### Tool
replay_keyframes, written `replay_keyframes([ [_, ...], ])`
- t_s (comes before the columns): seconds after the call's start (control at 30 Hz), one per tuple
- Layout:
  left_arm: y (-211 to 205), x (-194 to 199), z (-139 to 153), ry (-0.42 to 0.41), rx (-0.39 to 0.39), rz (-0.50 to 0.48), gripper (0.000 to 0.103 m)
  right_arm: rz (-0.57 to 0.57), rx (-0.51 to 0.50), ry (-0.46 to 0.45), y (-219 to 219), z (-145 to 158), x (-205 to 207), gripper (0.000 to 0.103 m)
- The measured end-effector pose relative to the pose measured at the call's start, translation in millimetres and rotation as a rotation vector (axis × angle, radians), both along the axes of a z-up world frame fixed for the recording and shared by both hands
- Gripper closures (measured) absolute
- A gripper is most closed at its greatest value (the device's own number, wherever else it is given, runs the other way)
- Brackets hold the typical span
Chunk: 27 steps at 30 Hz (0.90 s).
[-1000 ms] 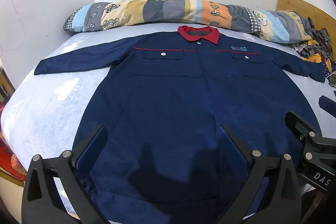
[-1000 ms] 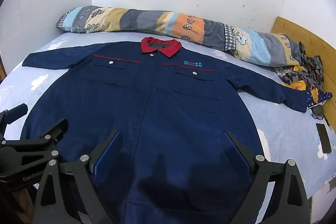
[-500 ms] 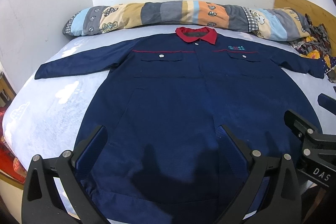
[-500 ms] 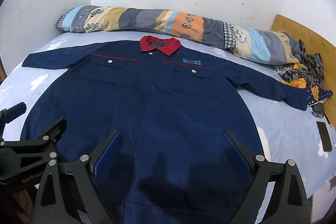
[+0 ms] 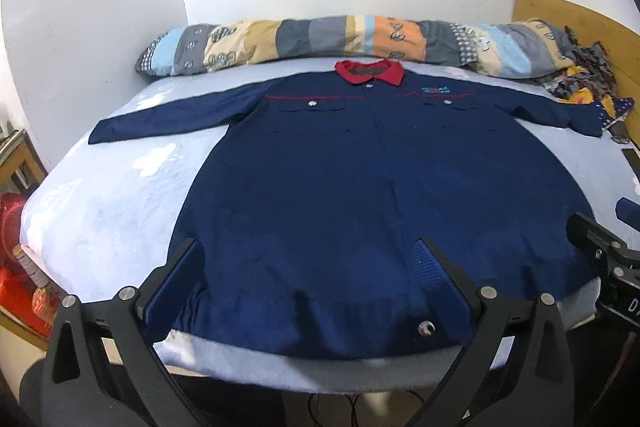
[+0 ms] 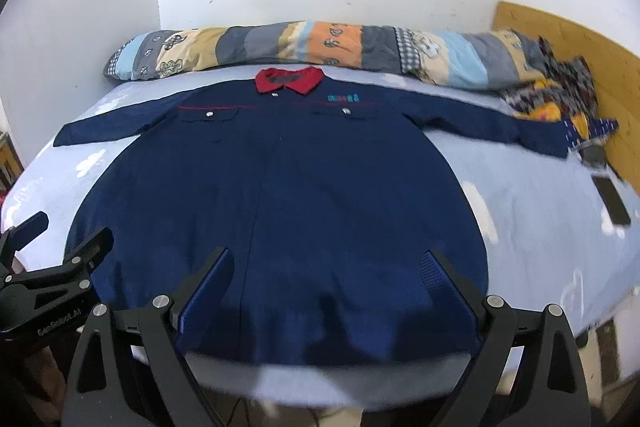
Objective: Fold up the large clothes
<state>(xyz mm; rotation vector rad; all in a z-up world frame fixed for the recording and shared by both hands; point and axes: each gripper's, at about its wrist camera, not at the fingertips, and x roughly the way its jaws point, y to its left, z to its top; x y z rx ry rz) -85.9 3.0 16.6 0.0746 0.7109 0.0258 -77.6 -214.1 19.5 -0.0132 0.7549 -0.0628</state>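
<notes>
A large navy work jacket [image 5: 360, 179] [image 6: 288, 187] with a red collar [image 5: 370, 71] [image 6: 289, 79] lies flat and front-up on a pale blue bed [image 5: 112, 195] [image 6: 552, 227], both sleeves spread sideways. My left gripper [image 5: 308, 259] hovers open over the jacket's hem, left of centre, with nothing between its fingers. My right gripper [image 6: 326, 269] is open too, above the hem, holding nothing. Each gripper shows at the edge of the other's view: the right one [image 5: 600, 247], the left one [image 6: 52, 251].
A long patchwork bolster [image 5: 360, 39] [image 6: 320, 51] lies along the white wall behind the collar. Patterned clothes [image 5: 580, 87] [image 6: 552, 99] pile up by the wooden headboard [image 6: 580, 59] at right. A dark phone [image 6: 612, 201] rests on the bed's right side. Red items [image 5: 16, 267] stand beside the bed at left.
Both grippers have pulled back and up from the jacket; the hem and the bed's front edge now show below them. The jacket itself has not moved.
</notes>
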Motion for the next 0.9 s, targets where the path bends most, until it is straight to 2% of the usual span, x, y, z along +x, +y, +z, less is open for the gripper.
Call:
replay_keyframes([
  [0.13,-5,-17,12,-0.077,0.03,-0.015,0.0,-0.009,-0.003,-0.054,-3,10,-17,0.007],
  [0.27,-6,-28,13,-0.111,0.045,-0.029,0.0,-0.023,-0.008,-0.07,-4,13,-28,0.007],
  [0.7,-9,-39,12,-0.128,0.039,-0.038,0.0,-0.001,-0.026,-0.08,2,13,-40,0.007],
  [0.9,-9,-37,12,-0.117,0.036,-0.034,0.0,-0.002,-0.004,-0.071,0,13,-39,0.007],
])
